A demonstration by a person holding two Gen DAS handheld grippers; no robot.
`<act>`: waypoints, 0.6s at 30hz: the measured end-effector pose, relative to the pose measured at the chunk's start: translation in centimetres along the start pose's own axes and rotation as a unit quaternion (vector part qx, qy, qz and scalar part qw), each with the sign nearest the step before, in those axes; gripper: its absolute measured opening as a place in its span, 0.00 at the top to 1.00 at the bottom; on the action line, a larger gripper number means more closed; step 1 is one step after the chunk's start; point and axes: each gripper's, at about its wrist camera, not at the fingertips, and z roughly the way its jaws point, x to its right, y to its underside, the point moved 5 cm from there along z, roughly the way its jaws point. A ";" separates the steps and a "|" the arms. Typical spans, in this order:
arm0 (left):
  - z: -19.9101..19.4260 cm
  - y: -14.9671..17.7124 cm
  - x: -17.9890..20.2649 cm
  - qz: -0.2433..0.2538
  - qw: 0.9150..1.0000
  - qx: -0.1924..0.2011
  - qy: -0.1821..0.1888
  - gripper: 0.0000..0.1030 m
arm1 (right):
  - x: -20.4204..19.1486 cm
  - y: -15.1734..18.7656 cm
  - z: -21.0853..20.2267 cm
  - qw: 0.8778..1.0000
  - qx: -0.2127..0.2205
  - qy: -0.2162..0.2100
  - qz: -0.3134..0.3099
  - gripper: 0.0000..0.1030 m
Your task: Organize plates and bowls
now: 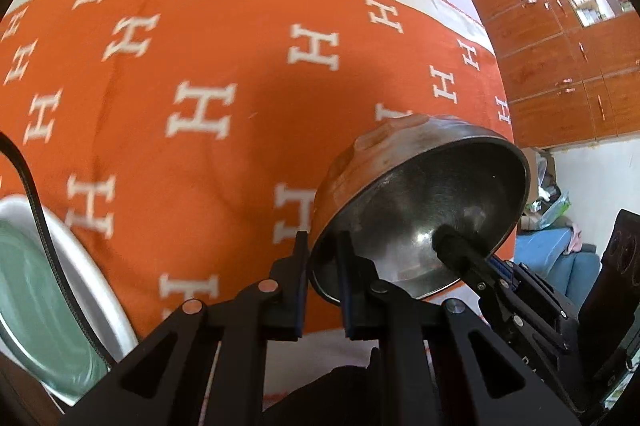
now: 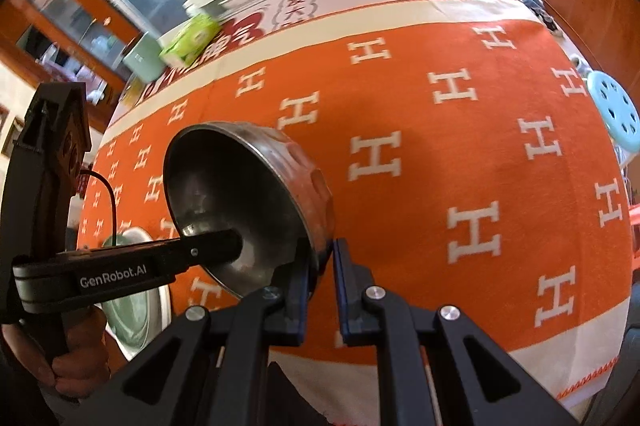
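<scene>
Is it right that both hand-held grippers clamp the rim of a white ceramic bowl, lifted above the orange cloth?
Not quite. The bowl is shiny metal, not white ceramic, as the left wrist view shows. The rest holds: the left hand-held gripper and the right hand-held gripper each clamp its rim, and it hangs tilted above the orange cloth.
</scene>
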 end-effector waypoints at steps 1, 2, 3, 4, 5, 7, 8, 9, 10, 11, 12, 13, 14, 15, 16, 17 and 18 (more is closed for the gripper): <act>-0.4 0.5 -0.5 -0.005 1.000 0.000 0.003 0.89 | -0.7 0.3 -0.1 1.000 -0.001 -0.001 -0.006 0.89; -0.7 0.9 -1.0 -0.011 1.000 0.000 0.005 0.89 | -1.2 0.5 -0.2 1.000 -0.002 -0.003 -0.011 0.89; -1.2 1.4 -1.6 -0.016 1.000 0.001 0.007 0.89 | -1.7 0.7 -0.3 1.000 -0.001 -0.004 -0.016 0.89; -1.5 1.7 -2.0 -0.020 1.000 0.000 0.005 0.89 | -2.4 1.0 -0.4 1.000 0.001 -0.006 -0.021 0.89; -2.0 2.1 -2.5 -0.024 1.000 0.003 0.006 0.89 | -2.9 1.1 -0.5 1.000 0.001 -0.008 -0.025 0.89; -2.9 2.9 -3.4 -0.032 0.999 0.010 0.009 0.89 | -4.3 1.6 -0.7 0.999 0.002 -0.010 -0.038 0.89; -3.5 3.3 -4.0 -0.037 0.999 0.014 0.011 0.89 | -5.0 1.7 -0.7 0.999 0.001 -0.011 -0.044 0.89; -4.2 3.8 -4.7 -0.041 0.999 0.020 0.012 0.89 | -5.6 1.9 -0.7 0.999 0.000 -0.014 -0.051 0.90; -4.7 4.1 -5.2 -0.045 0.999 0.023 0.012 0.89 | -6.4 2.1 -0.7 0.998 0.000 -0.017 -0.057 0.89; -5.2 4.5 -5.8 -0.050 0.998 0.027 0.012 0.89 | -7.2 2.4 -0.6 0.998 -0.001 -0.020 -0.063 0.90; -6.0 5.0 -6.6 -0.055 0.998 0.032 0.011 0.89 | -8.1 2.6 -0.6 0.997 -0.002 -0.024 -0.070 0.89; -6.5 5.4 -7.2 -0.060 0.998 0.036 0.010 0.89 | -8.8 2.8 -0.5 0.997 -0.003 -0.026 -0.076 0.90; -6.9 5.7 -7.7 -0.063 0.997 0.039 0.009 0.89 | -9.5 3.1 -0.4 0.996 -0.004 -0.028 -0.082 0.90; -7.4 6.3 -8.4 -0.067 0.997 0.043 0.007 0.89 | -10.3 3.4 -0.3 0.996 -0.006 -0.030 -0.088 0.89; -7.9 6.7 -9.0 -0.071 0.996 0.046 0.005 0.89 | -11.2 3.8 -0.1 0.995 -0.009 -0.033 -0.095 0.89; -8.4 7.1 -9.7 -0.075 0.996 0.049 0.004 0.89 | -11.8 4.0 0.1 0.994 -0.011 -0.036 -0.098 0.89; -8.9 7.6 -10.4 -0.079 0.996 0.052 0.003 0.89 | -12.5 4.2 0.2 0.994 -0.012 -0.041 -0.101 0.89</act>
